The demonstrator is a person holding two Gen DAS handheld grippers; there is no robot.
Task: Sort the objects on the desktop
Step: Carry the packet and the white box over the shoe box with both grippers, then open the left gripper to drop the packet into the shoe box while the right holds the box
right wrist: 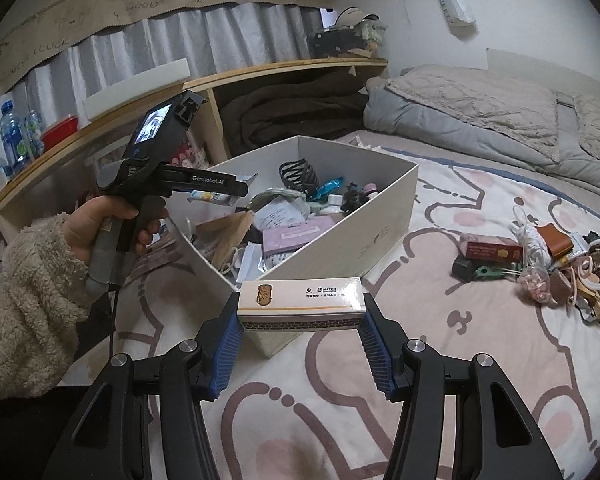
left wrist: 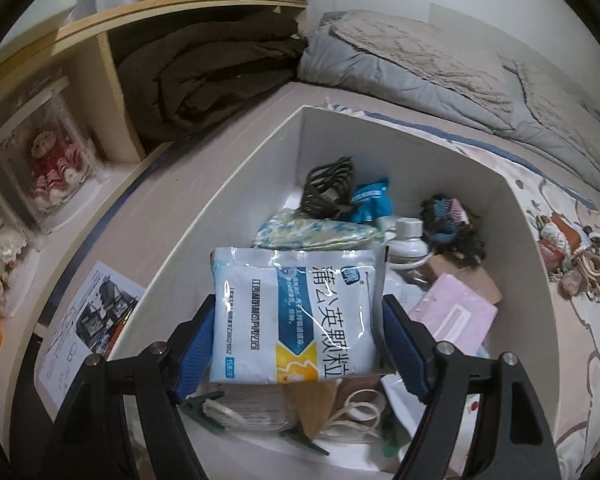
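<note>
**Both grippers loaded at the white box**

Left gripper clamps a glossy, crinkled blue-white sachet between ribbed blue pads, held over the open white cardboard box. Box contents are a jumble: dark claw clip, white bottle, pink card; lower items are hidden behind the sachet. Right gripper grips a rectangular matchbox by its ends, at the box's near corner, above the patterned bedsheet. Small clutter pile at right is hard to make out.
</note>
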